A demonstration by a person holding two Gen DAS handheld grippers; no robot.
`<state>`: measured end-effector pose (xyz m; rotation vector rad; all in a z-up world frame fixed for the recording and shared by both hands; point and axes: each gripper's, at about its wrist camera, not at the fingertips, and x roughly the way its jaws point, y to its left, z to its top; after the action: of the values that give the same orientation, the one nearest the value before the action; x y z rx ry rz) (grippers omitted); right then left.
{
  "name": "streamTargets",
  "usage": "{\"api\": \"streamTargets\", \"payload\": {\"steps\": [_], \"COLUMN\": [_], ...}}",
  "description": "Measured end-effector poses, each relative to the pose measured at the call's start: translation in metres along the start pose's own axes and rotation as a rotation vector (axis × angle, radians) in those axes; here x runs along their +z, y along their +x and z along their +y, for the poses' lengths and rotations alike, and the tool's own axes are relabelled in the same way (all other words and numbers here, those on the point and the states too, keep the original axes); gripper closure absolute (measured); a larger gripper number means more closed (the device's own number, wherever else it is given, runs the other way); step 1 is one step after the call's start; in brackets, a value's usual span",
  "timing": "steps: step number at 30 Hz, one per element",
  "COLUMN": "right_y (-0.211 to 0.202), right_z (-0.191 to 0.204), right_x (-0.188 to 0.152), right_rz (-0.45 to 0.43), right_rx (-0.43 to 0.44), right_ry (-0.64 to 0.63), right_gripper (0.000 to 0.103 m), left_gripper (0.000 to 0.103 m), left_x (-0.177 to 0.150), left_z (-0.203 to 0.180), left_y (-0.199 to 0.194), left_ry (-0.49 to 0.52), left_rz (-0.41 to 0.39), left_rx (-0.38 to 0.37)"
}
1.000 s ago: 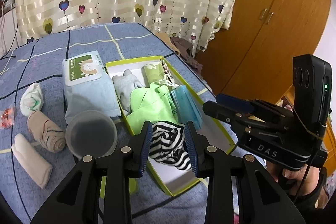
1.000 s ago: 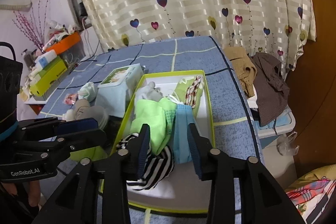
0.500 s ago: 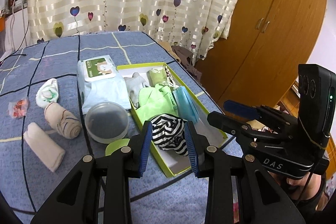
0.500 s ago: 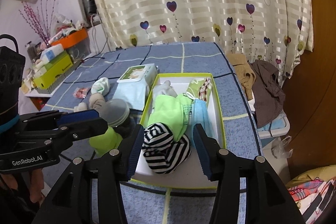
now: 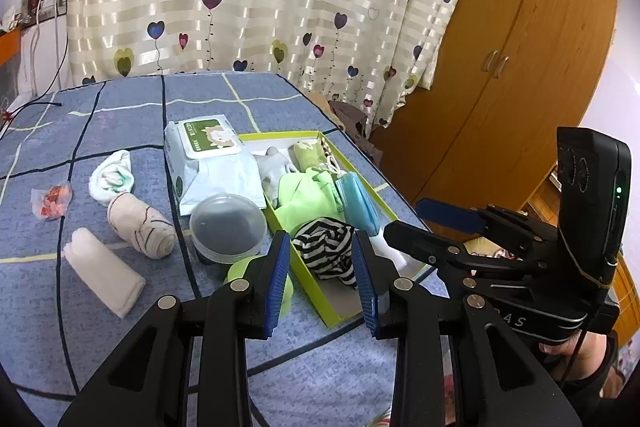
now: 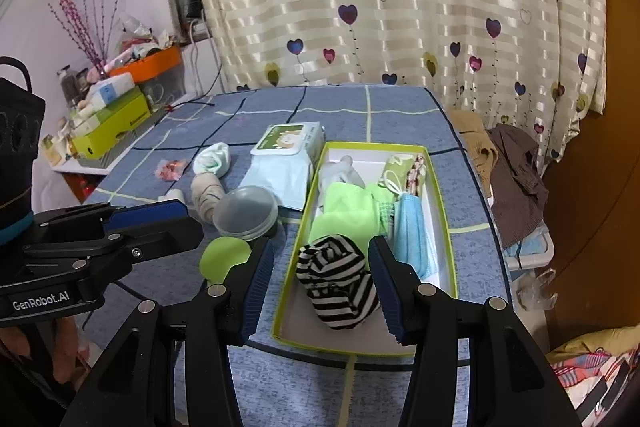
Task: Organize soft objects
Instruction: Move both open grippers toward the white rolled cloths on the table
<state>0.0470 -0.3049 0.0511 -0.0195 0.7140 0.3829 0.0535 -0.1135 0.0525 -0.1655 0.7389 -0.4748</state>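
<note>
A yellow-green box (image 5: 280,135) (image 6: 442,203) with a white inside stands on the blue checked bedspread. At its near end lies a black-and-white striped sock (image 5: 326,255) (image 6: 336,279), behind it a green cloth (image 6: 348,211) and a blue face mask (image 6: 412,231). My left gripper (image 5: 318,255) hovers open above and short of the box, and the sock shows between its fingers untouched. My right gripper (image 6: 320,259) is open wide above the same sock, clear of it. Left of the box lie a beige rolled sock (image 5: 140,227), a white rolled cloth (image 5: 104,271) and a white-green sock (image 5: 112,179).
A wet-wipes pack (image 5: 208,155), a clear lidded tub (image 5: 228,227) and a green disc (image 6: 226,255) sit beside the box. A small orange wrapper (image 5: 50,201) lies further left. Clothes hang off the bed's right edge (image 6: 516,171). A curtain and a wooden wardrobe (image 5: 520,67) stand behind.
Both grippers have drawn back and risen from the box, which now looks smaller. The right jaws have widened. The striped sock stays lying in the box's near end.
</note>
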Motion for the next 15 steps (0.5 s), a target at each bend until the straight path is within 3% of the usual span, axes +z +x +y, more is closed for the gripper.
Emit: {"api": "streamTargets", "payload": {"steps": [15], "right_y": [0.004], "right_z": [0.017], "right_x": [0.005], "right_rz": [0.009], "right_rx": [0.007], "right_ry": [-0.031], "right_gripper": [0.054], "left_gripper": [0.07], "left_x": [-0.001], "left_z": [0.021], "left_y": [-0.005], "left_ry": [-0.042], "left_rz": [-0.004], "left_rx": [0.033]}}
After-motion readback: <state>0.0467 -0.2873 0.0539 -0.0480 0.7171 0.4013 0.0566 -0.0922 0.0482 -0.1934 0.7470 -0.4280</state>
